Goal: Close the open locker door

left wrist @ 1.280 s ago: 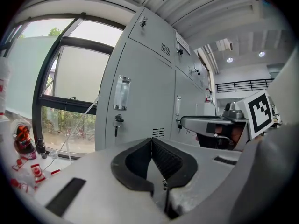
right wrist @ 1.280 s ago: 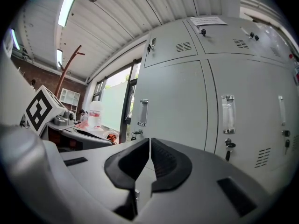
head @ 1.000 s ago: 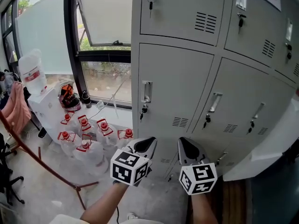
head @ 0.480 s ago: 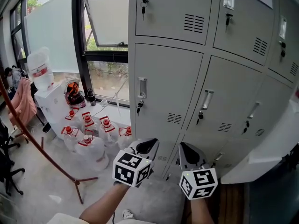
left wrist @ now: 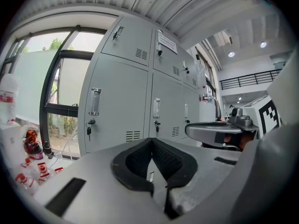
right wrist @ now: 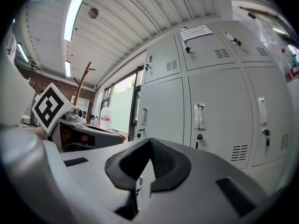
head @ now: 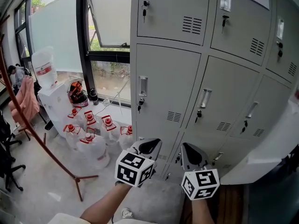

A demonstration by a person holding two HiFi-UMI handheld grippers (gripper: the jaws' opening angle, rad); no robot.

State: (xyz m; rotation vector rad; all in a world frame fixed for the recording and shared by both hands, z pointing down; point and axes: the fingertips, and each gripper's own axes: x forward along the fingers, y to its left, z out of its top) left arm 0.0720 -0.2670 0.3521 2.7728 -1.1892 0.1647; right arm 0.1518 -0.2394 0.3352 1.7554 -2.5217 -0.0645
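Right of the lockers [head: 168, 78] — open door [head: 273, 146]: standing open.
Left hand-held gripper [head: 149, 145], right hand-held gripper [head: 188, 149]: hovering closed, empty.
Best move: probably pushing its free edge flat.

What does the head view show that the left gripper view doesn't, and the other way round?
Only the head view: the person's forearm, a red coat stand and a pink garment.
Only the left gripper view: the ribbed ceiling, its lights, a railing, and the left gripper close up, its jaws shut and empty.
Both: the grey lockers, the window and the red-capped jugs.
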